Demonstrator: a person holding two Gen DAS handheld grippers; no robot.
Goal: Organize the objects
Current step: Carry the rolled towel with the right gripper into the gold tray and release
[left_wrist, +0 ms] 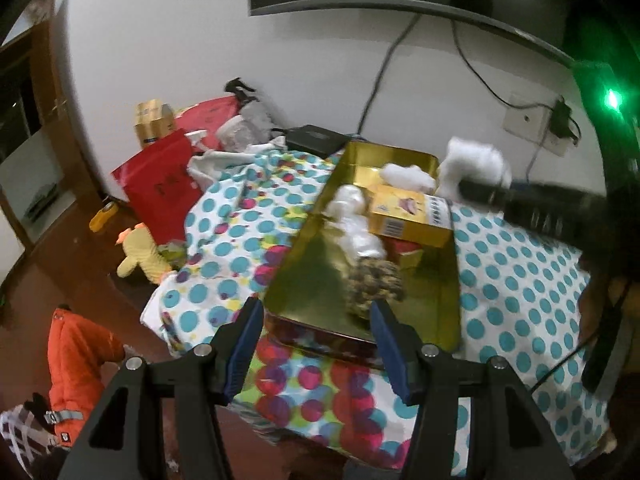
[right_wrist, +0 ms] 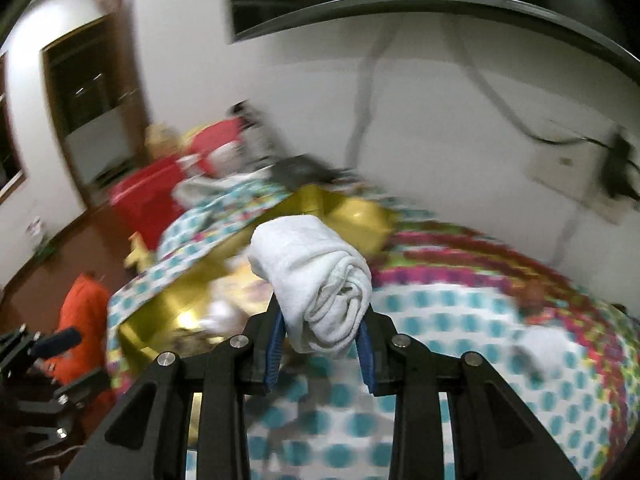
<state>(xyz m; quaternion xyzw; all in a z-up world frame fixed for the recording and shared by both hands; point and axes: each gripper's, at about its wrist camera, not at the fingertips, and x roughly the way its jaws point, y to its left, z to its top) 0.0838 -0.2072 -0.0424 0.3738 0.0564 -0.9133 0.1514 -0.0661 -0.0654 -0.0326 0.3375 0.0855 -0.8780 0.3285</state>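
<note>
Rolled white towel [right_wrist: 316, 280] in right claw [right_wrist: 320, 340]; gold tin [left_wrist: 416, 276] holds yellow box [left_wrist: 412, 216].

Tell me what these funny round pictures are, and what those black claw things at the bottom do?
A person holds a grabbing tool in each hand, and each tool carries a camera looking along its two fingers. That wide lens bends the picture round. One picture comes from the left tool, which is open and empty above a gold tin. The tin sits on a spotty cloth and holds a yellow box and some white bundles. The other picture comes from the right tool, squeezing a rolled white towel.
</note>
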